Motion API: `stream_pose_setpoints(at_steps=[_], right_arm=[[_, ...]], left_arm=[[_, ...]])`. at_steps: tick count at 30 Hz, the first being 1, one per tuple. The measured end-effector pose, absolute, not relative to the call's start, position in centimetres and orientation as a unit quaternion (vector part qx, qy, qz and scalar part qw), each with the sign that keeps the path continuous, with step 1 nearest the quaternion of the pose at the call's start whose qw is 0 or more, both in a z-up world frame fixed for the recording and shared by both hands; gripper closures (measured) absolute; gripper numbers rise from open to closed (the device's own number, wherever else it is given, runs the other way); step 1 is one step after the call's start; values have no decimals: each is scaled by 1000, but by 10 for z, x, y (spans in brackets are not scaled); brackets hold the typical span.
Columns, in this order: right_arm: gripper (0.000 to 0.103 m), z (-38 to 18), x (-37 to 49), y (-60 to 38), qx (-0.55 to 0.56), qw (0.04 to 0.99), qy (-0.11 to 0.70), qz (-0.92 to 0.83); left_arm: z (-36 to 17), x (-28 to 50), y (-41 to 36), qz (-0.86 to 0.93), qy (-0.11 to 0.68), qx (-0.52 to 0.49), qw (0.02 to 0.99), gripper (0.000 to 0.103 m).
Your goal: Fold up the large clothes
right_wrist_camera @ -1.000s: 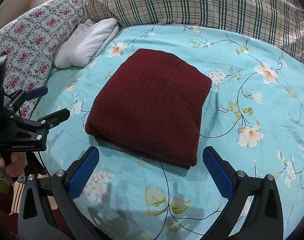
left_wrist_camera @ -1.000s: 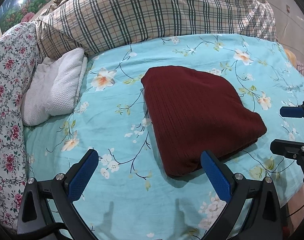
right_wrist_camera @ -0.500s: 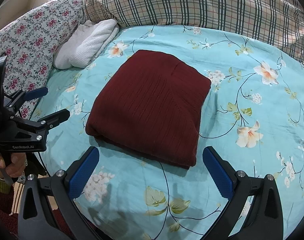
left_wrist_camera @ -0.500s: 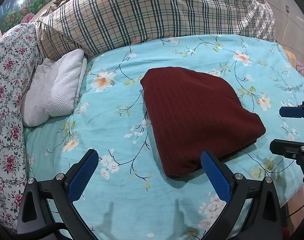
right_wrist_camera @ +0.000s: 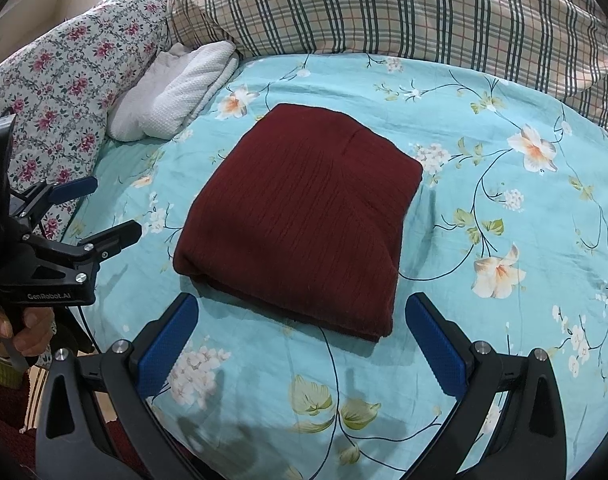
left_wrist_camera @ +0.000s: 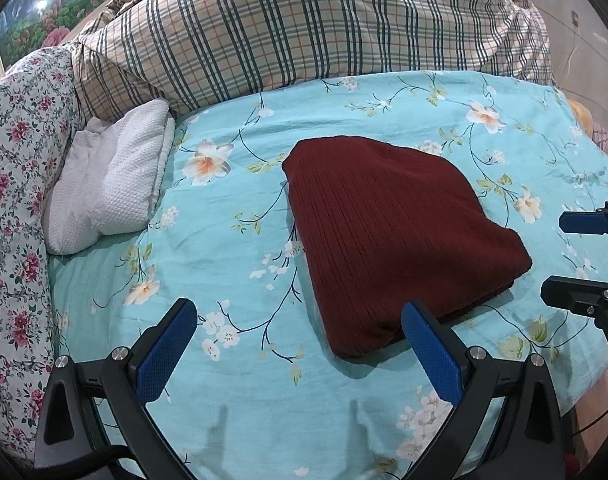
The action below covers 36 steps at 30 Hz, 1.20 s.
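A dark red knit garment (left_wrist_camera: 387, 232) lies folded into a compact rectangle on the turquoise floral bedsheet (left_wrist_camera: 232, 264); it also shows in the right wrist view (right_wrist_camera: 304, 216). My left gripper (left_wrist_camera: 300, 328) is open and empty, held above the sheet just in front of the garment's near left corner. My right gripper (right_wrist_camera: 304, 324) is open and empty, held just in front of the garment's near edge. Each gripper shows in the other's view: the right one (left_wrist_camera: 571, 256) at the right edge, the left one (right_wrist_camera: 100, 212) at the left edge.
A folded white waffle towel (left_wrist_camera: 108, 188) lies at the sheet's left. A plaid quilt (left_wrist_camera: 304, 28) is piled along the back. A rose-print pillow (left_wrist_camera: 12, 184) lines the left side. The bed edge drops off at the near right (left_wrist_camera: 583, 392).
Both grippers have pulled back very slightly; the folded garment has not moved.
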State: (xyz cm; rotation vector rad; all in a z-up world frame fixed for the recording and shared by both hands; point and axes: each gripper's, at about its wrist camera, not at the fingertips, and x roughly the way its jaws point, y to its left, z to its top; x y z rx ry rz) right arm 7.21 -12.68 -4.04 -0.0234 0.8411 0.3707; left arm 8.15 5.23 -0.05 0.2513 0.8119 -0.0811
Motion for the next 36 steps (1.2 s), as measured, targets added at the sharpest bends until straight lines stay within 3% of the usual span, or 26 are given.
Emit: stream_pose_setpoints(at_steps=[36], right_arm=[[0, -37, 73, -124, -11, 898, 402, 178]], left_arm=[[2, 86, 51, -39, 393, 122, 910, 1]])
